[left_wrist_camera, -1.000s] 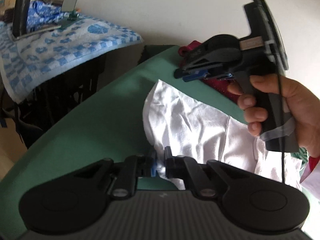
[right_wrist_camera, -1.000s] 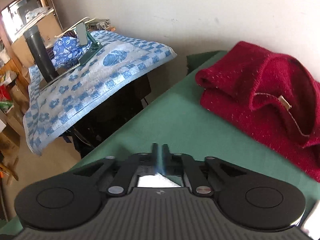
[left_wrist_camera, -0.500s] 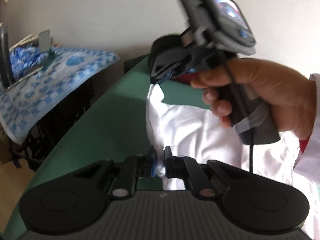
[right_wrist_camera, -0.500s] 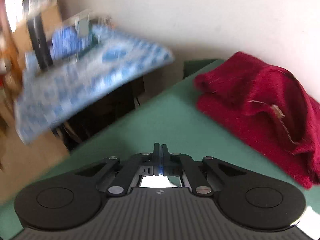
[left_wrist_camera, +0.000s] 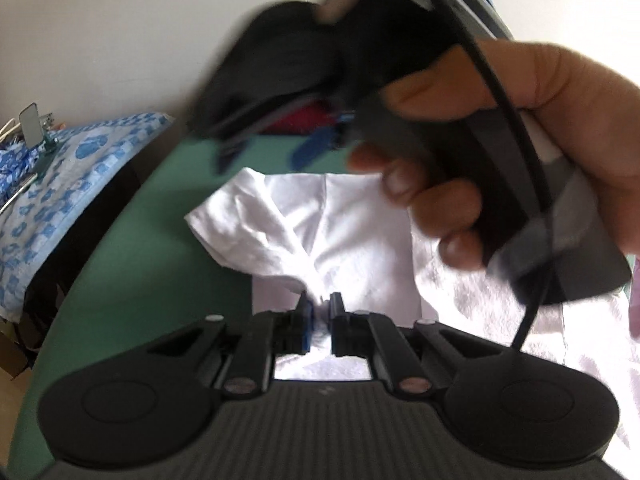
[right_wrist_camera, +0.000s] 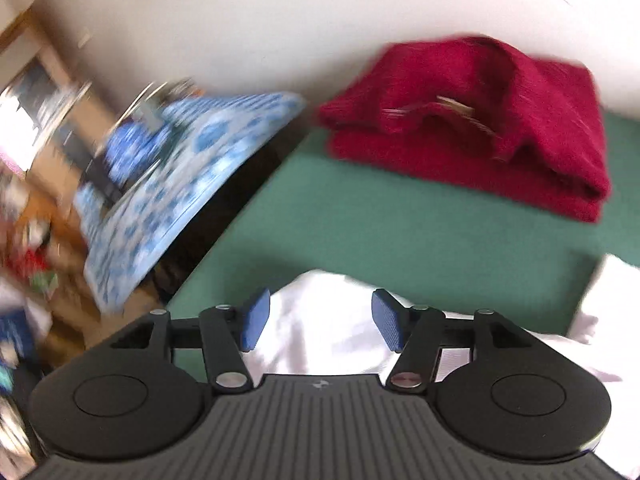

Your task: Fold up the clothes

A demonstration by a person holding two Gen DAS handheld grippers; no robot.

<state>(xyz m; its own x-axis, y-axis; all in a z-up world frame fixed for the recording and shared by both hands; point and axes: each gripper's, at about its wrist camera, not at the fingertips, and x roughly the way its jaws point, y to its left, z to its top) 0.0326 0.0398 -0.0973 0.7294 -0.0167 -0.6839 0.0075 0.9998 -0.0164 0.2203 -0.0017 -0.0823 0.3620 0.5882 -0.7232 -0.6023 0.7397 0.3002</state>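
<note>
A red sweater [right_wrist_camera: 472, 128] lies folded at the far side of the green table [right_wrist_camera: 400, 232], so part of the folding looks done; a white shirt [left_wrist_camera: 320, 224] is spread on the table, apparently mid-fold. The left gripper [left_wrist_camera: 319, 307] pinches a bunch of the shirt. The right gripper [right_wrist_camera: 320, 320], held in the person's hand [left_wrist_camera: 520, 152], hovers above the shirt with jaws wide apart, holding nothing

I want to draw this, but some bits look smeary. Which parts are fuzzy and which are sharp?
Left wrist view: the right gripper held up close is smeared by motion, while the left gripper pinching the white shirt is sharp. Right wrist view: the blue patterned cloth and shelves are streaked, the red sweater is soft, and the open blue pads are crisp.
</note>
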